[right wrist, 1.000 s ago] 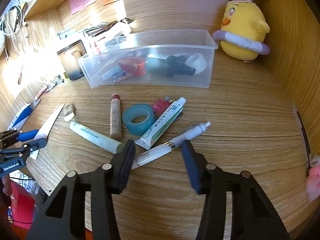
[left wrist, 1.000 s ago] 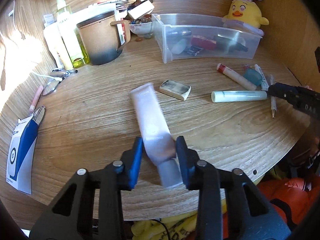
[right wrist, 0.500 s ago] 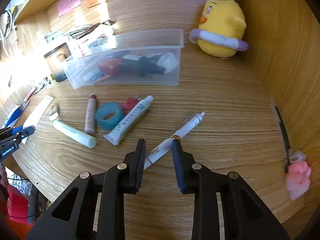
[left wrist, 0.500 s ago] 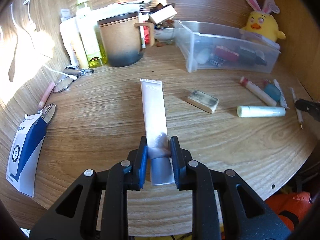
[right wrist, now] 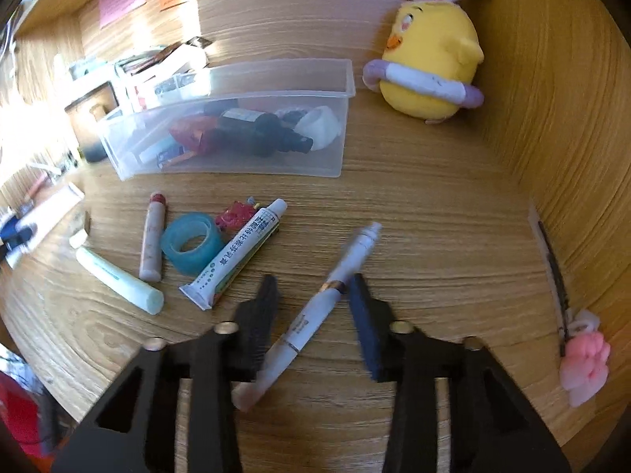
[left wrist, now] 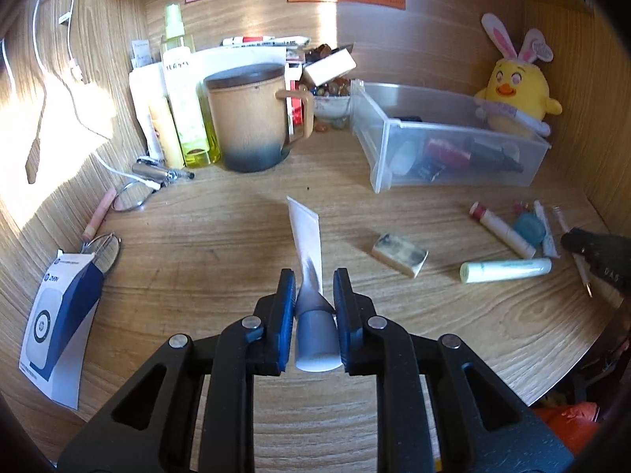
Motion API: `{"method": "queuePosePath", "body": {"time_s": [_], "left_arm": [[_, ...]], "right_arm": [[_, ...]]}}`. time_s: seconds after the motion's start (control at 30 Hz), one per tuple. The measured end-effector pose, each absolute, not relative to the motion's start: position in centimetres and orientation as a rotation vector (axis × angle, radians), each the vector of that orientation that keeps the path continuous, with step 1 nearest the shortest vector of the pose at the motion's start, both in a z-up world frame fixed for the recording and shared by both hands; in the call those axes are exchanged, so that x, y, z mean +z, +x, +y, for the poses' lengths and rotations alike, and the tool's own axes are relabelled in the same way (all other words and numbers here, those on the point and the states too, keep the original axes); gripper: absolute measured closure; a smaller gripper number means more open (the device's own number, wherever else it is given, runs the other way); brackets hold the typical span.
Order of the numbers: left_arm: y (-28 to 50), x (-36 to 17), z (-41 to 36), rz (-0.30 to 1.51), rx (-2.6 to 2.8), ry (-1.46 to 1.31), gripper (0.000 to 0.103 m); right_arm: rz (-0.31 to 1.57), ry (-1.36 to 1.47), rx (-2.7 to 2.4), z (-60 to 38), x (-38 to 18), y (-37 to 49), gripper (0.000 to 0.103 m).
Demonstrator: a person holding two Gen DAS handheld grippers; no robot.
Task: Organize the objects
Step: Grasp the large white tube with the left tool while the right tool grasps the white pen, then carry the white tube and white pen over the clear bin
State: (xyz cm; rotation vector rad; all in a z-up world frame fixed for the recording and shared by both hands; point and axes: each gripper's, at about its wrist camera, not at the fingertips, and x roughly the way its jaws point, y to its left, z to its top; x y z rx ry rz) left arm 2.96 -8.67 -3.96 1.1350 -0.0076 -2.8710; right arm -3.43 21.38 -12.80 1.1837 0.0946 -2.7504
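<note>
My left gripper (left wrist: 314,289) is shut on a white tube with a grey cap (left wrist: 305,236), holding it near the cap so its flat end points away over the desk. My right gripper (right wrist: 311,287) is open, its jaws on either side of a white pen (right wrist: 335,280) that lies on the desk. A clear plastic bin (left wrist: 453,157) with several items inside stands behind; it also shows in the right wrist view (right wrist: 236,126).
Loose on the desk: a pale green stick (right wrist: 118,280), a red-capped tube (right wrist: 152,240), a teal tape roll (right wrist: 191,242), an ointment tube (right wrist: 236,252), an eraser (left wrist: 399,254). A mug (left wrist: 248,118), bottles (left wrist: 181,90) and a yellow plush (right wrist: 430,59) stand behind.
The left gripper closed on the tube and has lifted and turned it edge-on. The right gripper narrowed around the pen, then opened wider again; the pen lies between its jaws.
</note>
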Motion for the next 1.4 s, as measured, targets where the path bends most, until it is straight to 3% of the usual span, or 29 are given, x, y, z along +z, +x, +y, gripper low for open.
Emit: {"method": "queuePosePath", "body": {"time_s": [0.07, 0.1, 0.47, 0.87, 1.4], "left_arm": [[2.9, -3.8, -8.7, -0.007, -2.877, 1.132, 0.084], [2.8, -3.9, -8.7, -0.008, -2.876, 1.131, 0.084], [2.6, -6.3, -10.6, 0.062, -2.818, 1.285, 0.084], [3.0, -6.7, -10.0, -0.047, -2.794, 1.26, 0.082], [2.1, -0.3, -8.1, -0.005, -2.952, 1.019, 0.082]], "right_arm": [[0.113, 1.169, -2.733, 21.3, -12.8, -3.2, 0.092], [0.12, 1.167, -2.73, 21.3, -12.8, -3.1, 0.093], [0.064, 1.17, -2.715, 21.8, -12.8, -2.8, 0.093], [0.037, 1.137, -2.711, 21.1, -12.8, -2.8, 0.093], [-0.003, 0.892, -2.763, 21.0, -7.3, -3.5, 0.093]]}}
